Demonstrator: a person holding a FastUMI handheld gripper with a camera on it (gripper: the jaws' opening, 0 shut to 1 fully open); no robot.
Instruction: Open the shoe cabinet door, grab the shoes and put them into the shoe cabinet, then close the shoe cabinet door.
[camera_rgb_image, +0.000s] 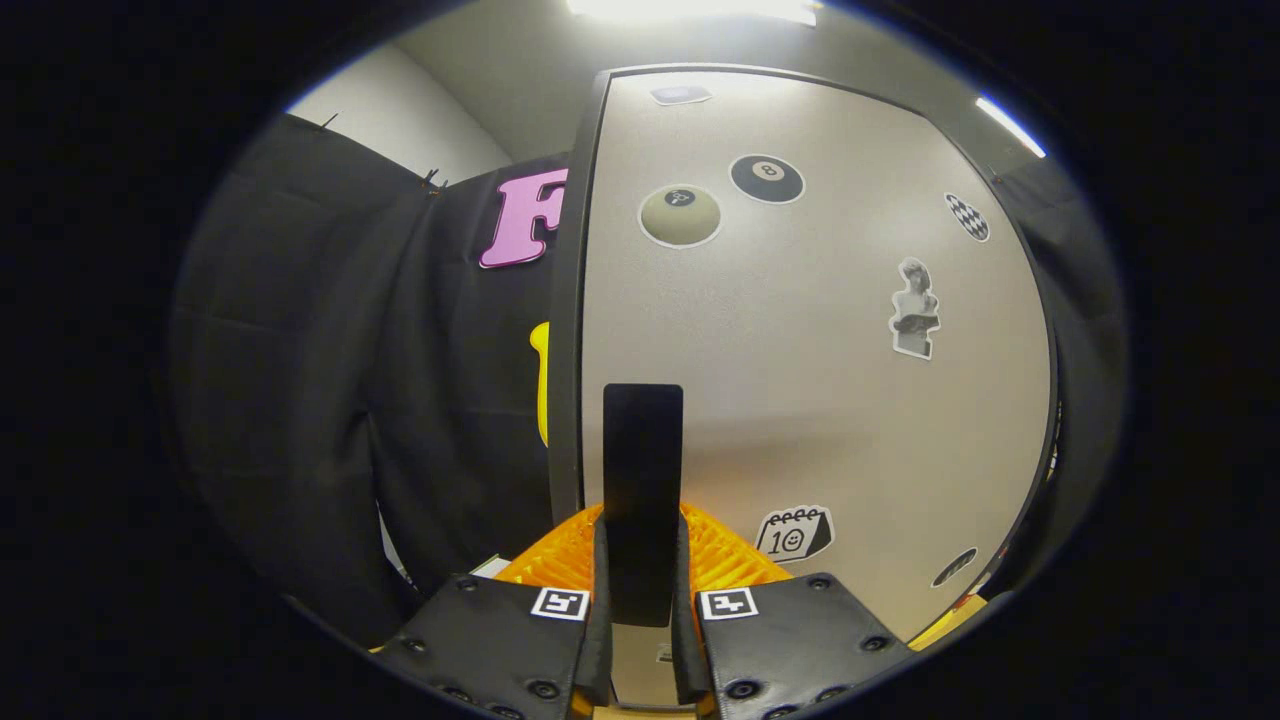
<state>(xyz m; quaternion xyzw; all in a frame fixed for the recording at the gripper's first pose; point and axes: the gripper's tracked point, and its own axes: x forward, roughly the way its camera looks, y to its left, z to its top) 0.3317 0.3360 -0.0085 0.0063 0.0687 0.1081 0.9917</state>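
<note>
The shoe cabinet door (800, 400) is a pale panel with several stickers, and it stands right in front of me. A dark upright edge (566, 300) runs down its left side. A black vertical handle (642, 450) sits on the door near that edge. My gripper (642, 535) is shut on this handle, one finger pressing on each side. The handle's upper part rises beyond the fingertips. I cannot tell whether the door is ajar or fully closed.
Black booth cloth (330, 380) hangs to the left of the door and also past its right edge (1085, 330). A pale wall and ceiling lights (690, 8) show above the cloth.
</note>
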